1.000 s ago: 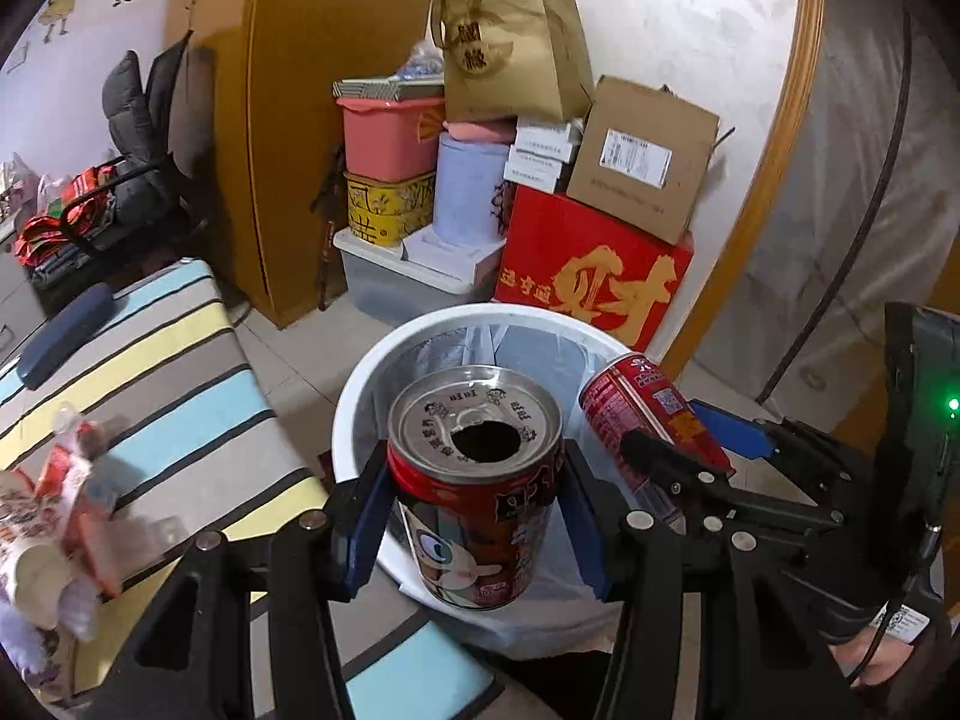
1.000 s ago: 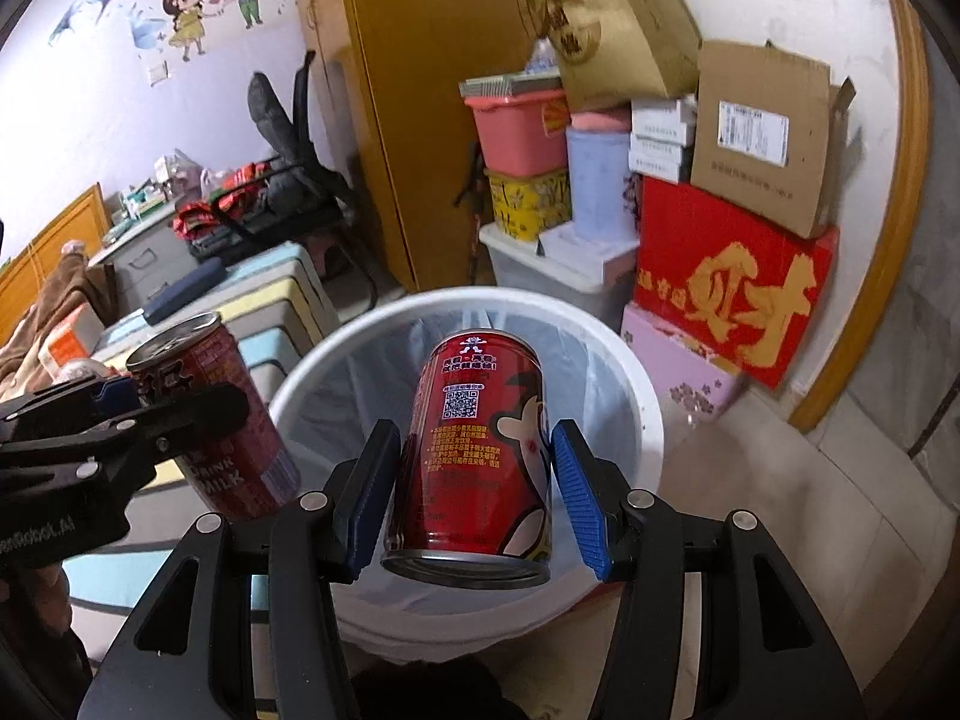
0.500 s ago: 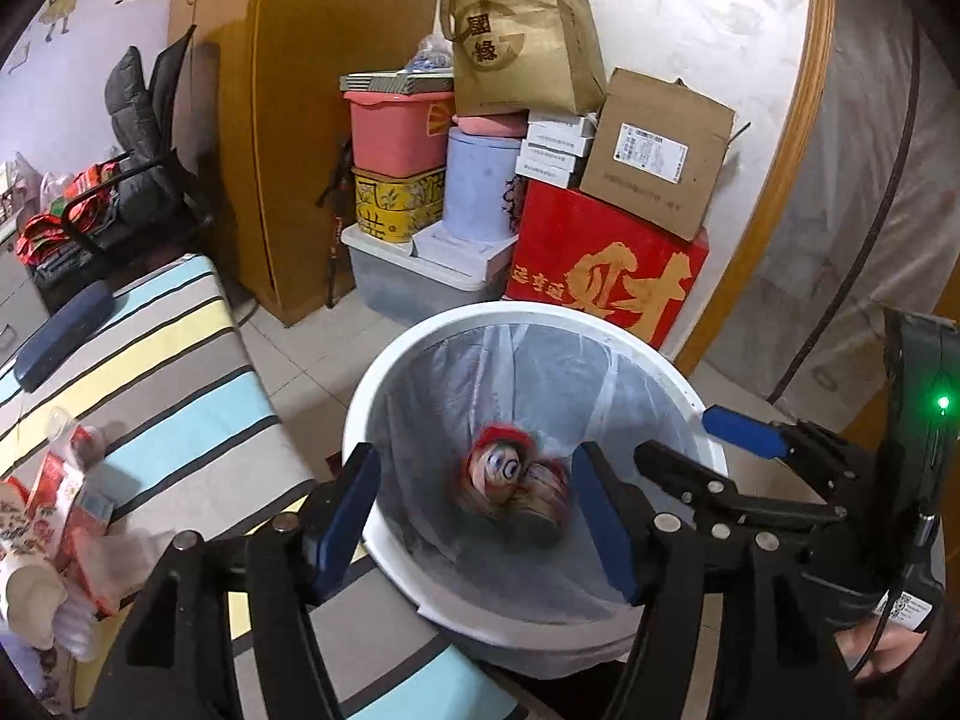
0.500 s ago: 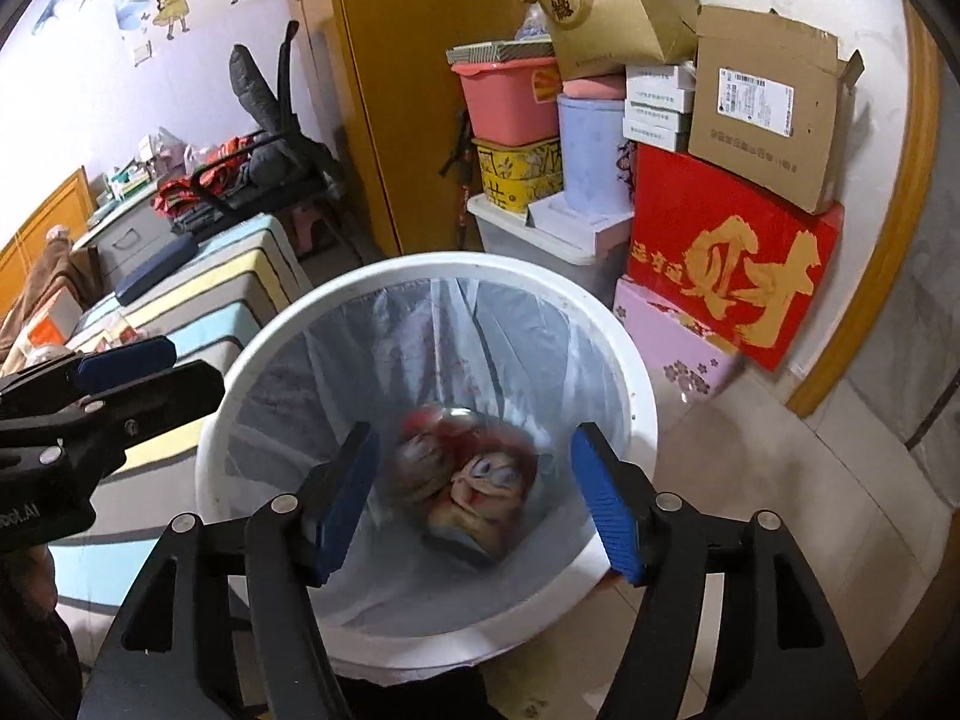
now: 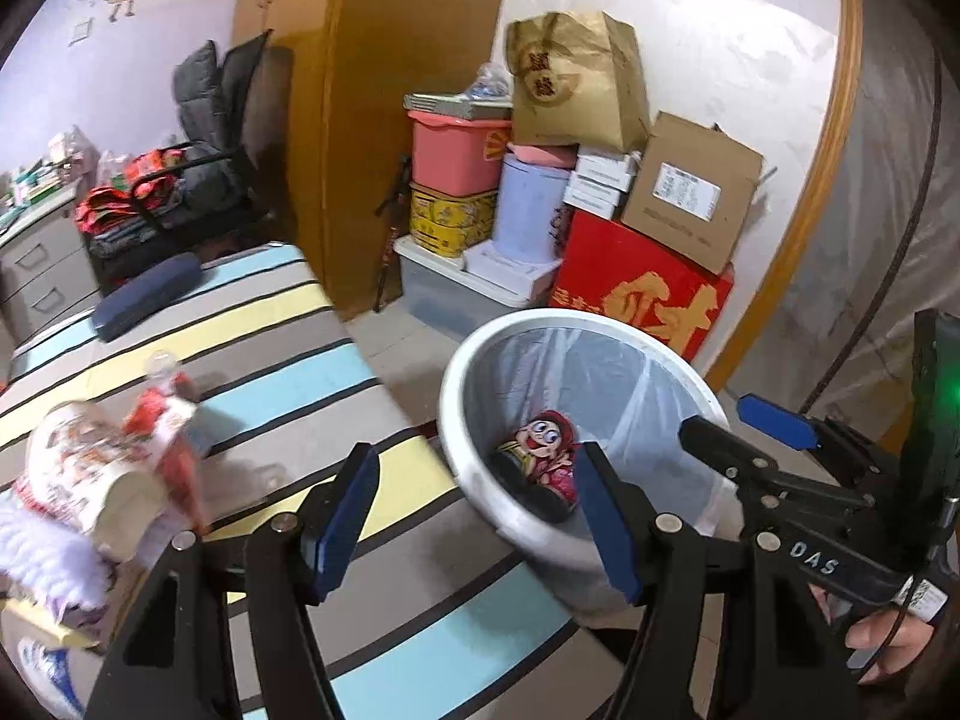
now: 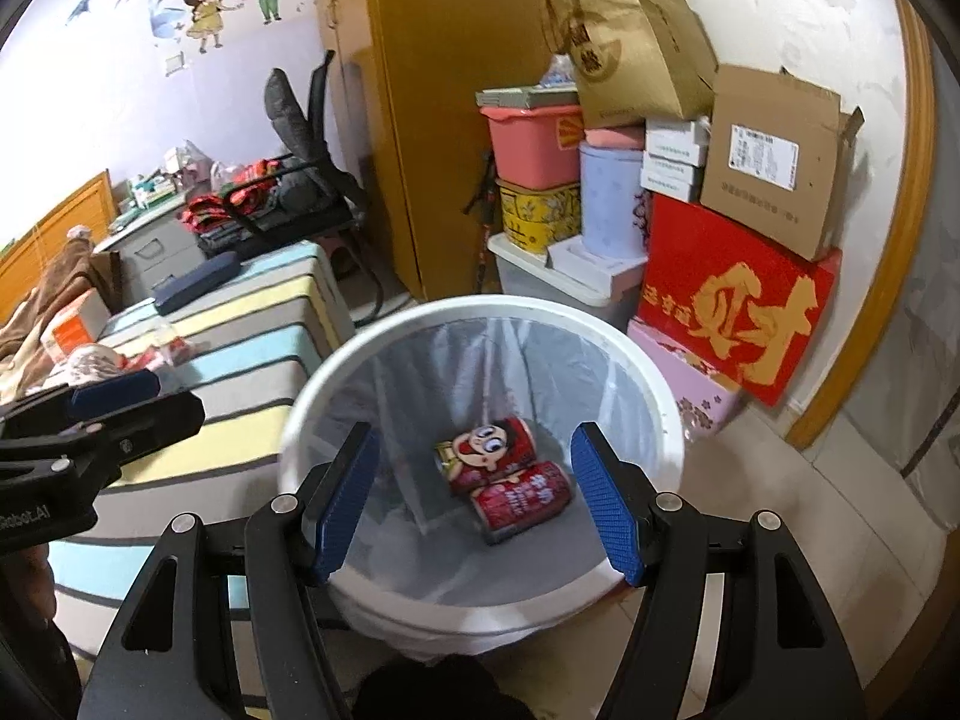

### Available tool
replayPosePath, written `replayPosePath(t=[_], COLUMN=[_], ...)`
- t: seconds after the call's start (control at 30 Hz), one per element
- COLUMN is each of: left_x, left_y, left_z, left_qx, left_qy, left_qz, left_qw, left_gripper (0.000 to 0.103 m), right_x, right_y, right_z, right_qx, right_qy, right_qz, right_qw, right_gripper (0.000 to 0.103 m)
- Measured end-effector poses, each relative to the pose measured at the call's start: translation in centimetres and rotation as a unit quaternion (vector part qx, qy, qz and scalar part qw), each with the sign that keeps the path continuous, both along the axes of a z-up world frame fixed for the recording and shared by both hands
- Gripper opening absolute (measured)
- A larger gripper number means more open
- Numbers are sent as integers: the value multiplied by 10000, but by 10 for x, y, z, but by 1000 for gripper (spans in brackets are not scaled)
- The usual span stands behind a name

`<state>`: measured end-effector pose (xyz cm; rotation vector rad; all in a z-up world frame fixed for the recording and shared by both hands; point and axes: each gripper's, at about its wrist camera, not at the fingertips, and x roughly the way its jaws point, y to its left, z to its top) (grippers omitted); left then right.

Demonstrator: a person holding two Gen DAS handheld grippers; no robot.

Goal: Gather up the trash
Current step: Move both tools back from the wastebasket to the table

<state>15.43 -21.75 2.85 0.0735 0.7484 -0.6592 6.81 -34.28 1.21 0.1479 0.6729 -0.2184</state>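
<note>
A white trash bin (image 6: 630, 360) lined with a clear bag stands on the floor beside a striped table (image 5: 270, 324). Two red cans (image 6: 498, 474) lie on its bottom; one can also shows in the left wrist view (image 5: 543, 450). My right gripper (image 6: 477, 501) is open and empty above the bin. My left gripper (image 5: 474, 519) is open and empty over the table edge, left of the bin (image 5: 474, 480). A pile of wrappers and a paper cup (image 5: 96, 474) lies on the table to the left.
Stacked boxes, tubs and a red carton (image 6: 732, 300) stand against the wall behind the bin. A wooden cabinet (image 6: 456, 90) stands at the back. A dark blue case (image 5: 144, 294) lies at the table's far end. An office chair (image 5: 204, 138) stands beyond.
Both grippers opened and let go of their red cans, which fell into the bin. My left gripper has since swung left toward the table.
</note>
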Motion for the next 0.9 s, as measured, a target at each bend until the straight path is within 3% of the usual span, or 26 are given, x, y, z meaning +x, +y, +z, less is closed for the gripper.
replayPosePath(t=[0.43,0.9], left_x=[-23,-27], left_y=[102,212], left_z=[6,-4], left_qx=[-120,20], left_qy=[-235,-292], left_qz=[910,1969], left_qw=[9955,9800], left_gripper=[72,75], right_x=[-1,15], right_y=[62,128], right_z=[7,0], right_qx=[33,16], right_qy=[-256,-177], right_qz=[722,1635], right_qw=[9971,9864], right_gripper=[68,68])
